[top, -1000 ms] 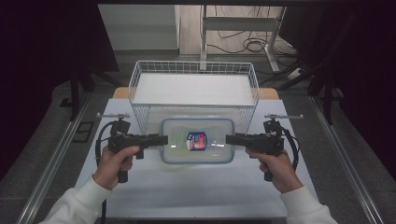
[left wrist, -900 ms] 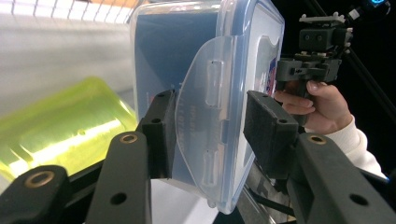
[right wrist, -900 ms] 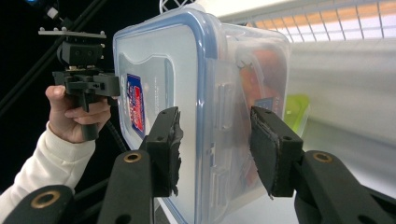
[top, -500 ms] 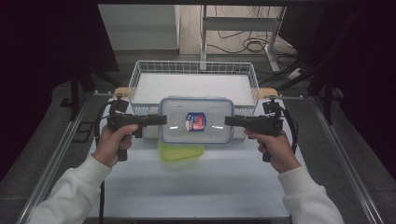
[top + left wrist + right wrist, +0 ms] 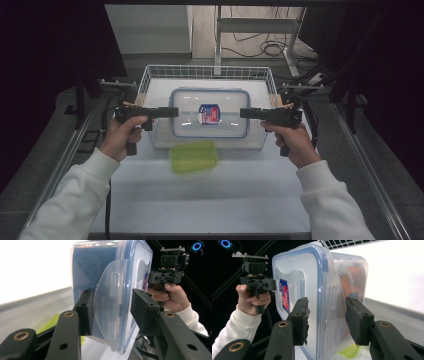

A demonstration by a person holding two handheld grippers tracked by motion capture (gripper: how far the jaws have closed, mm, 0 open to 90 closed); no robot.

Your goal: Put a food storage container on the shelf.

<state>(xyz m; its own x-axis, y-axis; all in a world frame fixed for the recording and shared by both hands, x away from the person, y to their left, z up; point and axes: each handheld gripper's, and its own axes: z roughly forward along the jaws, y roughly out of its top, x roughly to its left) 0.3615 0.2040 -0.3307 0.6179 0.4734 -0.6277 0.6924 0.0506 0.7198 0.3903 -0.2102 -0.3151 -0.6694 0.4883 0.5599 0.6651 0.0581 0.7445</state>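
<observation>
Two grippers, left gripper point(image 5: 172, 112) and right gripper point(image 5: 245, 113), half-closed, are clamping a clear lidded container point(image 5: 210, 112) by its ends above the wire basket point(image 5: 207, 73), risking uneven pull tilting or dropping it

A white table point(image 5: 200, 195) carries a wire basket point(image 5: 150, 85) and a green lid point(image 5: 194, 156).

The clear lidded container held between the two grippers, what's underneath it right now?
Beneath the clear container are the wire basket and the table's white surface; nearer the person lies a green lid-like piece. The basket floor directly below is covered.
</observation>
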